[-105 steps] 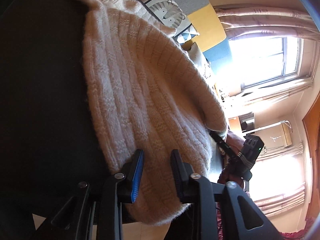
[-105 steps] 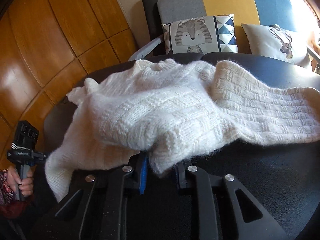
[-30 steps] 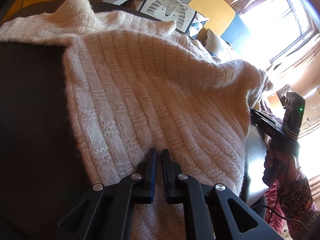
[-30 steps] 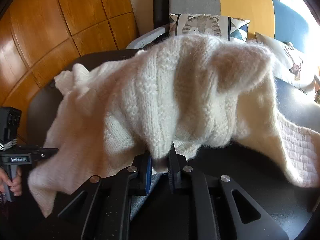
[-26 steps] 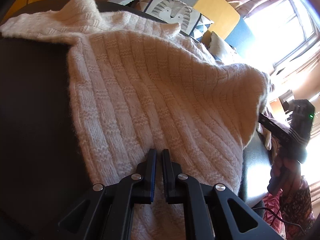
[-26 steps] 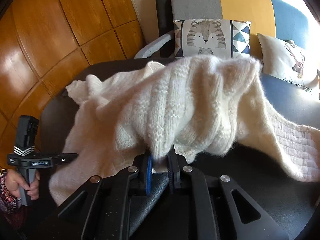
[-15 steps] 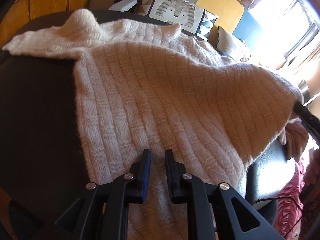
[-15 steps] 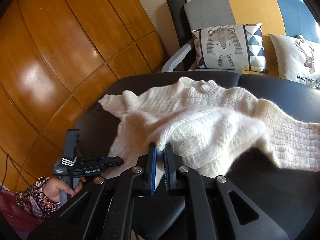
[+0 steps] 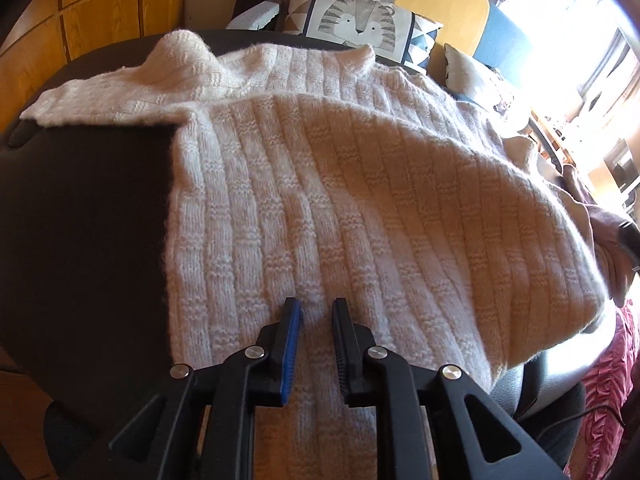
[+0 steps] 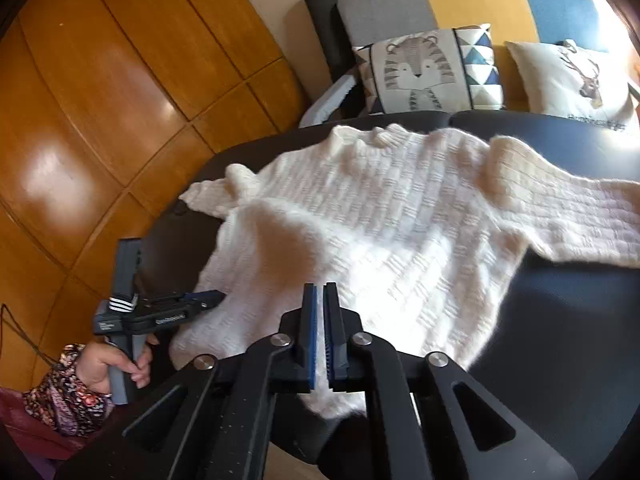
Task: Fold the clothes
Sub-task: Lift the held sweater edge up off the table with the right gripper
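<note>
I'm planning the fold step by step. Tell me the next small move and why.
Probably open the right gripper and let its edge of the sweater drop. That edge is already laid over the body on the black table, and the left gripper stands open above the knit, gripping nothing.

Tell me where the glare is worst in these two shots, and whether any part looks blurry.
Left wrist view: the window at the upper right is blown out, while the sweater stays sharp, knit ribs clear. Right wrist view: the sweater's middle is overexposed and soft, glare washes out the sofa at the top right corner, a bright sheen sits on the wood panels, and straight panel seams bow from fisheye distortion.
</note>
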The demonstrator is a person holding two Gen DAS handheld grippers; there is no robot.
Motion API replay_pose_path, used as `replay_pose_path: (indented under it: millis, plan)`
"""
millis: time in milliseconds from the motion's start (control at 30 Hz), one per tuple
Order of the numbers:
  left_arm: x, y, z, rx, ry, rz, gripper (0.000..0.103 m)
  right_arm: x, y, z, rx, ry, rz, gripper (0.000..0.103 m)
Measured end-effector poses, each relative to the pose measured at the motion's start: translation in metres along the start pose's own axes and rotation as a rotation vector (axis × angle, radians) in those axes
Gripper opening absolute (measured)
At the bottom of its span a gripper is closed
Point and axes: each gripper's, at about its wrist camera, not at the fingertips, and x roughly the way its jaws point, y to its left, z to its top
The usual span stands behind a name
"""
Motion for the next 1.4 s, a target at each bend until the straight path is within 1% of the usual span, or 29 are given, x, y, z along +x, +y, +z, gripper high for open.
replay_pose_path:
  millis: [33, 67, 133, 200, 233, 300, 333, 400, 433, 500, 600, 667, 733, 800, 833, 867, 900, 933, 967, 1033, 1100, 1133, 1267, 1300, 1333, 1400]
  plan:
    - [0.0, 0.001, -0.001, 0.004, -0.004, -0.001, 0.016, -0.004, -0.005, -0.007, 0.012, -0.021, -0.016, 0.026]
    - [-0.002, 0.003, -0.002, 0.001, -0.01, -0.011, 0.016, -0.009, -0.01, -0.015, 0.028, -0.043, -0.03, 0.032]
    - [-0.008, 0.01, -0.008, -0.014, -0.025, -0.042, 0.016, -0.019, -0.017, -0.033, 0.039, -0.069, -0.078, 0.062]
    - [-0.016, 0.017, -0.016, -0.018, -0.047, -0.074, 0.016, -0.028, -0.022, -0.05, 0.035, -0.087, -0.137, 0.069]
    - [-0.022, 0.02, -0.021, -0.014, -0.061, -0.091, 0.016, -0.03, -0.023, -0.058, 0.023, -0.085, -0.165, 0.069]
    - [-0.032, 0.026, -0.032, -0.005, -0.088, -0.123, 0.017, -0.026, -0.023, -0.075, -0.036, -0.046, -0.218, 0.07]
    - [-0.037, 0.029, -0.037, 0.0, -0.102, -0.14, 0.019, -0.02, -0.021, -0.082, -0.073, -0.02, -0.246, 0.07]
    - [-0.043, 0.034, -0.047, 0.005, -0.085, -0.165, 0.021, -0.01, -0.016, -0.094, -0.144, 0.023, -0.298, 0.07]
    - [-0.044, 0.037, -0.051, 0.004, -0.07, -0.178, 0.021, -0.005, -0.013, -0.098, -0.169, 0.027, -0.313, 0.07]
    - [-0.048, 0.041, -0.058, -0.014, -0.046, -0.211, 0.021, 0.005, -0.01, -0.102, -0.197, 0.029, -0.325, 0.07]
    - [-0.048, 0.046, -0.064, -0.051, -0.023, -0.228, 0.021, 0.021, -0.011, -0.102, -0.177, 0.031, -0.318, 0.07]
    - [-0.048, 0.05, -0.068, -0.076, -0.008, -0.237, 0.022, 0.03, -0.011, -0.099, -0.164, 0.014, -0.326, 0.07]
    - [-0.048, 0.053, -0.072, -0.101, 0.006, -0.247, 0.024, 0.036, -0.01, -0.094, -0.155, -0.008, -0.329, 0.07]
    - [-0.038, 0.056, -0.075, -0.122, 0.052, -0.213, 0.025, 0.041, -0.009, -0.088, -0.133, -0.023, -0.318, 0.07]
    - [-0.037, 0.057, -0.076, -0.134, 0.046, -0.219, 0.025, 0.043, -0.009, -0.084, -0.116, -0.033, -0.295, 0.07]
    - [-0.037, 0.056, -0.074, -0.137, 0.04, -0.222, 0.025, 0.044, -0.011, -0.08, -0.093, -0.043, -0.264, 0.07]
    - [-0.036, 0.055, -0.072, -0.138, 0.035, -0.224, 0.025, 0.045, -0.013, -0.075, -0.059, -0.056, -0.223, 0.068]
    - [-0.035, 0.053, -0.069, -0.136, 0.02, -0.227, 0.025, 0.045, -0.016, -0.071, -0.025, -0.07, -0.181, 0.057]
    - [-0.035, 0.051, -0.065, -0.132, 0.003, -0.229, 0.025, 0.044, -0.019, -0.066, 0.011, -0.085, -0.145, 0.052]
    - [-0.031, 0.046, -0.055, -0.121, -0.02, -0.23, 0.025, 0.04, -0.024, -0.054, 0.069, -0.111, -0.1, 0.032]
    - [-0.027, 0.041, -0.046, -0.11, -0.035, -0.236, 0.025, 0.034, -0.026, -0.043, 0.106, -0.13, -0.066, 0.024]
    - [-0.024, 0.039, -0.04, -0.111, -0.035, -0.246, 0.025, 0.031, -0.027, -0.038, 0.123, -0.13, -0.045, 0.021]
    - [-0.014, 0.032, -0.021, -0.121, -0.027, -0.29, 0.022, 0.016, -0.031, -0.022, 0.187, -0.141, 0.036, 0.016]
    - [-0.013, 0.03, -0.016, -0.124, -0.027, -0.298, 0.02, 0.012, -0.032, -0.02, 0.204, -0.147, 0.063, 0.016]
    - [-0.013, 0.027, -0.012, -0.123, -0.032, -0.318, 0.014, 0.007, -0.032, -0.018, 0.222, -0.154, 0.095, 0.016]
    - [-0.018, 0.026, -0.002, -0.129, -0.055, -0.369, 0.011, -0.003, -0.035, -0.014, 0.26, -0.169, 0.159, 0.016]
